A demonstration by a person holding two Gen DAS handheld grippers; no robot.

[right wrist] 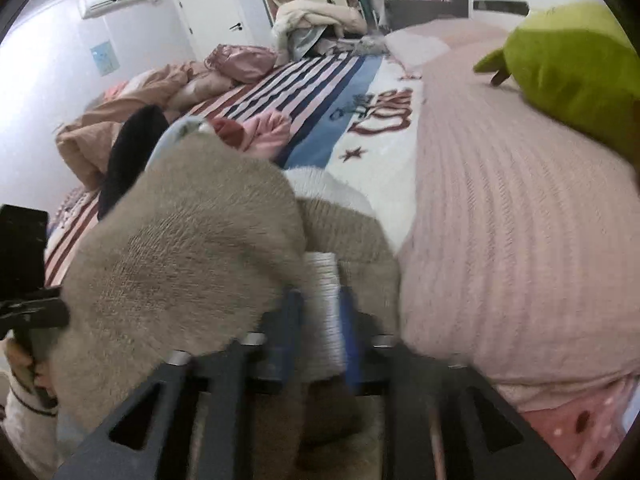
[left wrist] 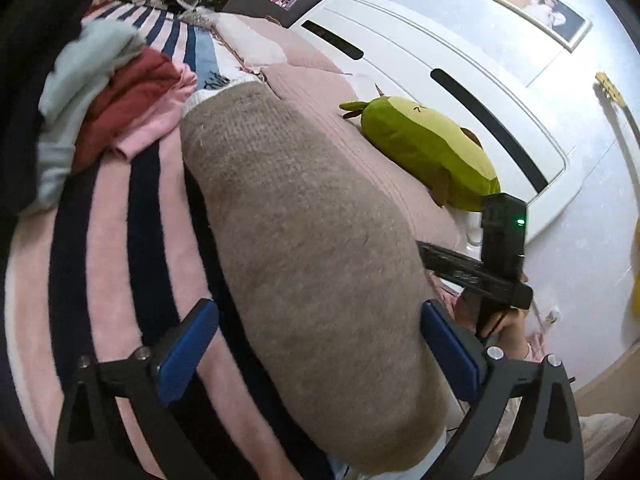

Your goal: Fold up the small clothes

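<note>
The beige knitted garment [left wrist: 304, 248] lies stretched across the striped blanket [left wrist: 108, 240] on the bed, running from 11 o'clock down to 5 o'clock in the left wrist view. The left gripper [left wrist: 320, 352] has its blue fingers [left wrist: 188, 352] wide apart, straddling it. The right gripper [right wrist: 320, 336] has its fingers clamped on the garment's white ribbed cuff [right wrist: 324, 304]. A green plush toy [left wrist: 428, 152] sits at 2 o'clock.
</note>
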